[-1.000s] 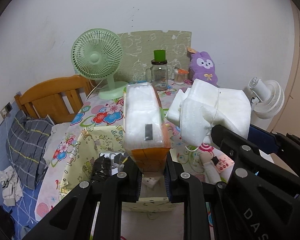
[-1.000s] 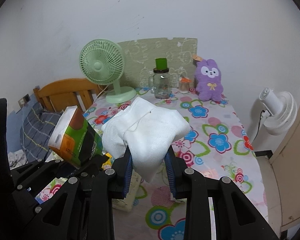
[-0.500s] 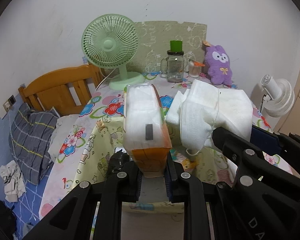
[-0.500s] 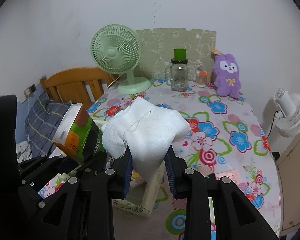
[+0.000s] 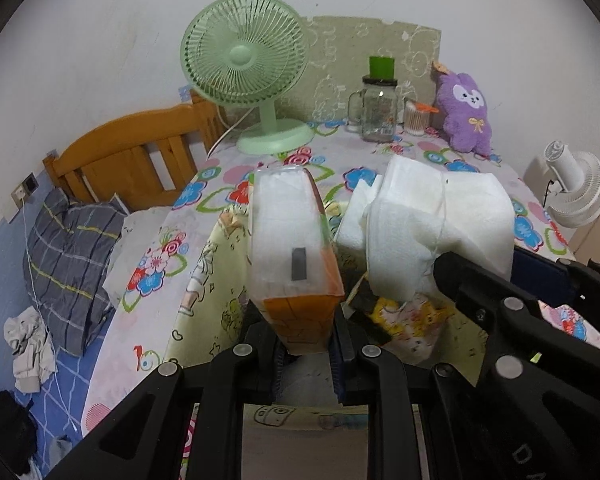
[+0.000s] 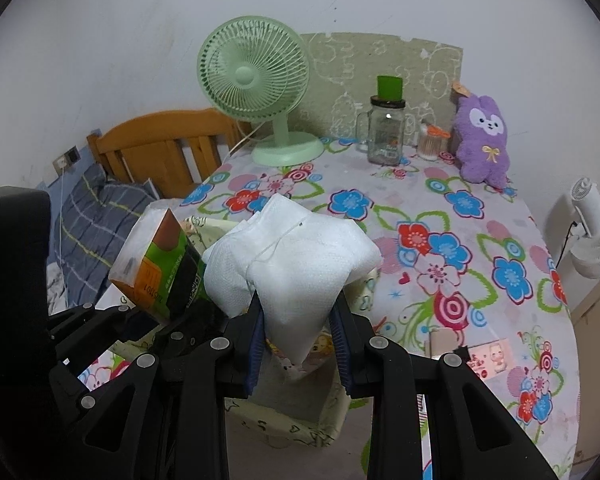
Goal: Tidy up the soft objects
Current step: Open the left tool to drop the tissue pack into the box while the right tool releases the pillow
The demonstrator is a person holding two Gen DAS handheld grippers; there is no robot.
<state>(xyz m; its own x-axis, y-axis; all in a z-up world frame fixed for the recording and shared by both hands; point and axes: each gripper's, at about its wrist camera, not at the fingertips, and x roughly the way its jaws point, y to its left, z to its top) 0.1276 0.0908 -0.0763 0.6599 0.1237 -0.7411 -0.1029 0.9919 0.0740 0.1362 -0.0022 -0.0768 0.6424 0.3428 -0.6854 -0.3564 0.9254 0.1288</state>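
Observation:
My left gripper (image 5: 306, 336) is shut on a tissue pack (image 5: 292, 240), clear plastic with an orange and green wrapper, held upright above a pale yellow fabric bin (image 5: 204, 280). The pack also shows at the left of the right wrist view (image 6: 156, 268). My right gripper (image 6: 298, 340) is shut on a folded white cloth (image 6: 296, 256), held above the same bin (image 6: 332, 420). In the left wrist view the cloth (image 5: 440, 232) hangs just right of the tissue pack. A purple plush bunny (image 6: 482, 140) sits at the table's back right.
A green desk fan (image 6: 256, 92), a glass jar with a green lid (image 6: 386, 128) and a small cup of swabs (image 6: 430, 140) stand along the back of the flowered tablecloth (image 6: 460, 240). A wooden chair (image 5: 140, 160) and bedding are at left. A white fan (image 6: 596, 232) stands off the table at right.
Both grippers have pulled back and risen with their loads, so more of the table and the fan shows. The tissue pack and cloth stay gripped side by side above the bin.

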